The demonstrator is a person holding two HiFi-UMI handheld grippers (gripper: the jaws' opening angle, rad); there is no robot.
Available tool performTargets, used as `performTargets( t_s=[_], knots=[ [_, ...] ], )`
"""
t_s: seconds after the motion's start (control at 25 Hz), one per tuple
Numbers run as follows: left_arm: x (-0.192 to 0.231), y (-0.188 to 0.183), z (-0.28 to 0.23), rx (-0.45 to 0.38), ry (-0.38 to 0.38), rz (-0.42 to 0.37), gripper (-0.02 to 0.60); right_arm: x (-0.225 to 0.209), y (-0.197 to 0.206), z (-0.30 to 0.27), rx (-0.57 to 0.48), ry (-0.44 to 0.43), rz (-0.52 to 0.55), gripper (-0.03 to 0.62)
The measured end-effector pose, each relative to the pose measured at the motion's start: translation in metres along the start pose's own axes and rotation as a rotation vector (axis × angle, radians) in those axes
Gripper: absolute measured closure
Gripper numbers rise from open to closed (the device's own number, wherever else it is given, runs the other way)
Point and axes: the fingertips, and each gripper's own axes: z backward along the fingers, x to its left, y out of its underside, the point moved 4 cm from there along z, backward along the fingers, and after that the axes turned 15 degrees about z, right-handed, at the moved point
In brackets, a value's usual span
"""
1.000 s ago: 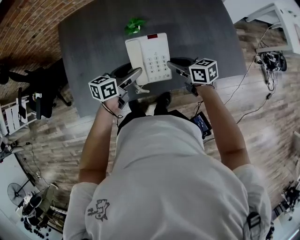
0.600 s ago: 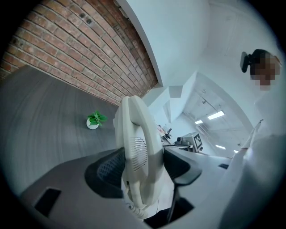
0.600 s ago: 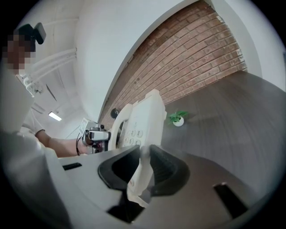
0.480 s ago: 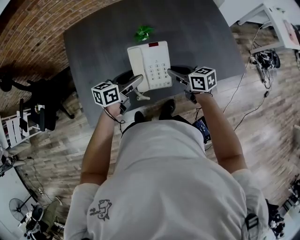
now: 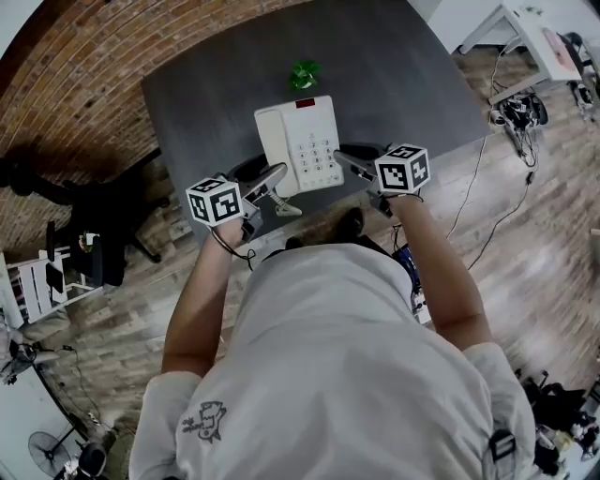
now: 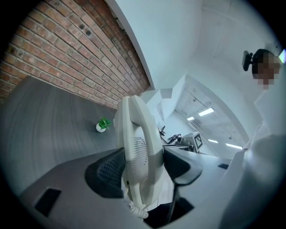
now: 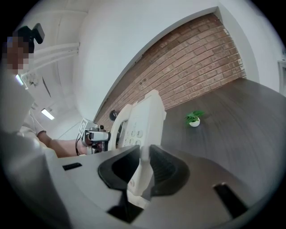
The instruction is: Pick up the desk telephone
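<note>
The cream desk telephone with its handset and keypad hangs between my two grippers over the near part of the dark grey desk. My left gripper is shut on the handset side; in the left gripper view the handset fills the gap between the black pads of that gripper, with its coiled cord below. My right gripper is shut on the thin right edge of the base; the right gripper view shows the telephone on edge between the pads of that gripper.
A small potted plant stands on the desk just beyond the telephone. A black office chair is at the left by the brick wall. A white desk and floor cables lie at the upper right.
Both grippers have carried the telephone back toward the person, away from the plant and closer to the desk's near edge. Neither grip has changed.
</note>
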Motion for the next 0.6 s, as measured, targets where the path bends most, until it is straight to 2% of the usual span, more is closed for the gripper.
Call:
performTargets(
  t_s=[0.24, 0.6],
  knots=[
    [-0.007, 0.002, 0.012, 0.039, 0.037, -0.041, 0.295, 0.022, 0.001, 0.008, -0.040, 0.056, -0.012, 0.518],
    [-0.026, -0.001, 0.025, 0.052, 0.059, -0.020, 0.295, 0.043, -0.013, 0.022, -0.012, 0.087, -0.024, 0.518]
  ],
)
